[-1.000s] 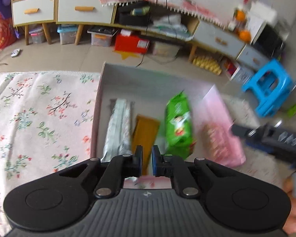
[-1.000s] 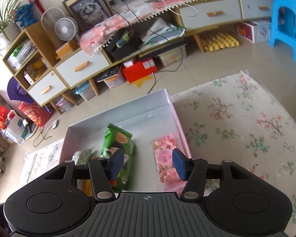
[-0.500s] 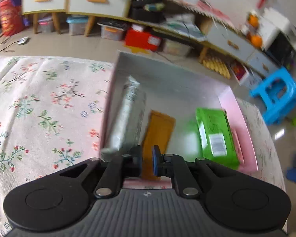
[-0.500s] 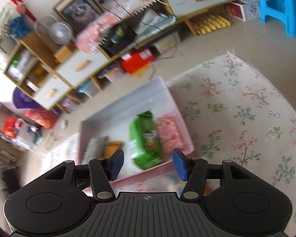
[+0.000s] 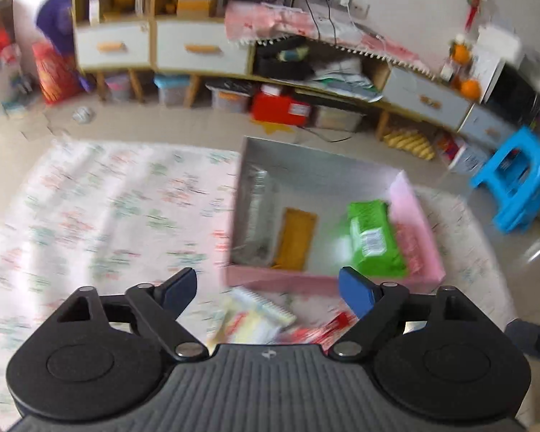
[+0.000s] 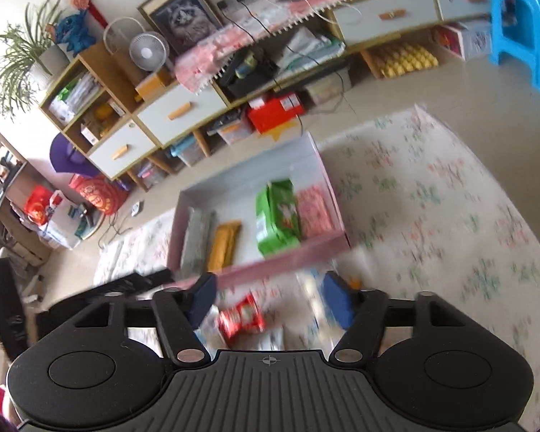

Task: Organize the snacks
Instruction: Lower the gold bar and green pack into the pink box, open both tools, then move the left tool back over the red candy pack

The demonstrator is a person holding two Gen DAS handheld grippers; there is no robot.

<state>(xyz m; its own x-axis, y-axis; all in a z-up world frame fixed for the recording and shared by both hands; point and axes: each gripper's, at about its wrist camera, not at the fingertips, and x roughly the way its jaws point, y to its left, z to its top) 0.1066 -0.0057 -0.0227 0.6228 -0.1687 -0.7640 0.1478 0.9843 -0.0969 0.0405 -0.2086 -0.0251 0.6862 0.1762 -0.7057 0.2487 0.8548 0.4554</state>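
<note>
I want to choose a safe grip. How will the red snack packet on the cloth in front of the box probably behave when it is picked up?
The red snack packet looks small and flat, so probably light. Its wrapper seems crinkled and shiny, so it may bend and slip between the jaws. It lies flat on the floral cloth, so rolling seems unlikely. The blur hides finer detail.

You won't find any legible writing here. The green plastic snack packet (image 5: 372,243) by the right wall of the pink cardboard box (image 5: 280,280) carries a white label, and the red carton (image 5: 280,109) under the shelf another, both blurred.
</note>
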